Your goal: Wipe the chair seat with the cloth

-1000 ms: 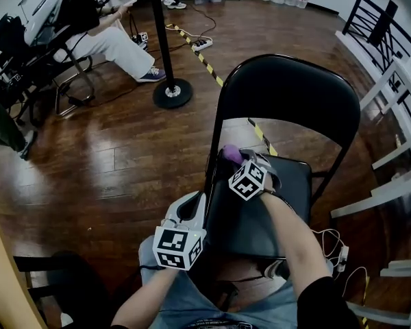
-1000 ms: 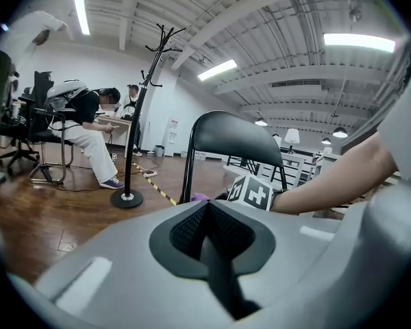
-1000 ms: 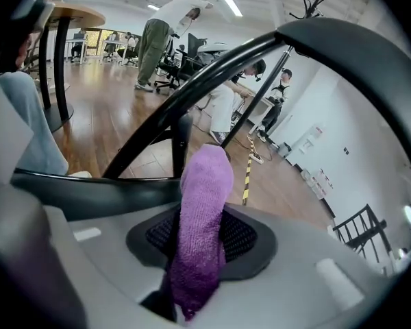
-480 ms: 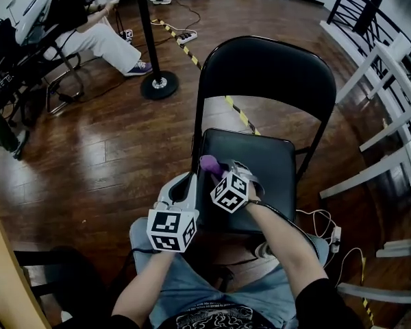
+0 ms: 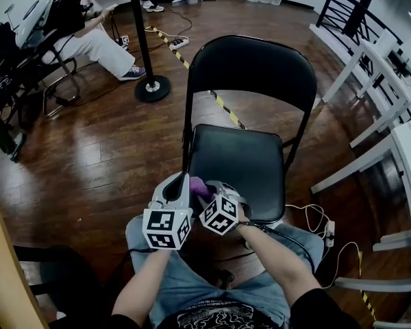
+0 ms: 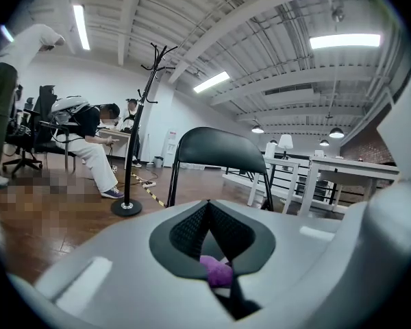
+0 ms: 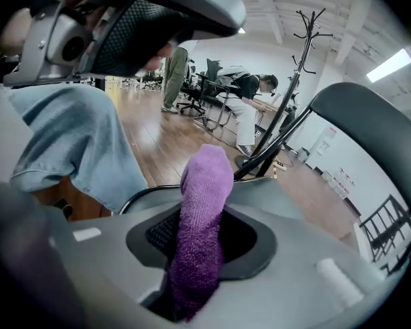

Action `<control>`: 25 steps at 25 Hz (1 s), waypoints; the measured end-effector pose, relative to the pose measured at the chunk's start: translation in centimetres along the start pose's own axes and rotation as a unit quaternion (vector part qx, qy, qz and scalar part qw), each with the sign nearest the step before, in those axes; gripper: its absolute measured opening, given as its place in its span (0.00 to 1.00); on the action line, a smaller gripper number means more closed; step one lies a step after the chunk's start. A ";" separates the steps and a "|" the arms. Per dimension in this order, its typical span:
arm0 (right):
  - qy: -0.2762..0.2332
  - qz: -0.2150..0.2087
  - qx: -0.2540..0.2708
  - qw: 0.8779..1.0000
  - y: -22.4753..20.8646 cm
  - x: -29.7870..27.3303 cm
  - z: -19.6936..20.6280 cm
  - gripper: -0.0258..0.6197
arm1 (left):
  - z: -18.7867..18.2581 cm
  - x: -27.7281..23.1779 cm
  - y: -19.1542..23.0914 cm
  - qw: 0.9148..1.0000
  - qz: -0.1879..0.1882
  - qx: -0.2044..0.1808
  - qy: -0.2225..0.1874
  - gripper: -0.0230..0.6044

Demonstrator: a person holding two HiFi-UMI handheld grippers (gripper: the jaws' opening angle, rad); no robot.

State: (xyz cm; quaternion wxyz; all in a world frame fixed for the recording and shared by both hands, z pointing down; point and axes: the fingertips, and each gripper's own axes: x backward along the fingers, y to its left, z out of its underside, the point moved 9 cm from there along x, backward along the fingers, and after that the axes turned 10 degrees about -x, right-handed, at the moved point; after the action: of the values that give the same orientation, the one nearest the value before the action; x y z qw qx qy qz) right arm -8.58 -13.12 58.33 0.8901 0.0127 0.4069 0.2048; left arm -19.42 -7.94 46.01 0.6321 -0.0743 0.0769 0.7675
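My right claw (image 5: 207, 190) is clenched on the cloth (image 5: 196, 185), a purple, nubbly terry roll. In the right gripper view it stands up between the black meshed pads (image 7: 161, 233) and pokes out past them (image 7: 204, 184). The cloth sits at the near-left corner of the chair seat (image 5: 240, 166); I cannot tell whether it is pressed on the seat or just off its edge.

My left claw (image 5: 177, 181) is just beside it on the left. Its jaws are pinched together at the tips (image 6: 207, 210) with nothing between them, and a bit of the purple cloth (image 6: 218, 271) shows beyond. Each claw carries a cube of black-and-white square markers (image 5: 166, 228).

The chair (image 5: 250, 67) is a black folding one with a thin metal tube frame, a rounded backrest and a smooth, slightly shiny padded seat. It stands on a glossy wooden floor (image 5: 89, 163) crossed by yellow-and-black striped tape (image 5: 226, 110).

A second ago the cloth was at the far-left of the seat, under the backrest; half a second ago it was midway along the left edge. Now it is at the near corner, and most of the seat lies bare.
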 end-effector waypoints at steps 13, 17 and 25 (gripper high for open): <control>-0.009 -0.022 -0.013 1.000 5.6 2.6 2.1 0.22 | -0.7 1.0 -1.5 1.000 0.009 -0.006 -0.009 0.04; -0.019 -0.015 -0.019 1.000 4.7 2.9 1.7 0.22 | -0.6 0.7 -1.3 1.000 0.007 -0.003 -0.008 0.04; -0.071 0.061 -0.015 0.995 -5.7 4.9 -2.9 0.22 | -2.0 -1.2 -1.3 1.000 0.017 0.001 -0.020 0.04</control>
State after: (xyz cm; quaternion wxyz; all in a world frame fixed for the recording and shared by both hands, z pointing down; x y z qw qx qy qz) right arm -5.82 -16.90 51.75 0.9029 0.0387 0.3378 0.2630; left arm -17.87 -9.27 44.25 0.6203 -0.0573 0.0659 0.7795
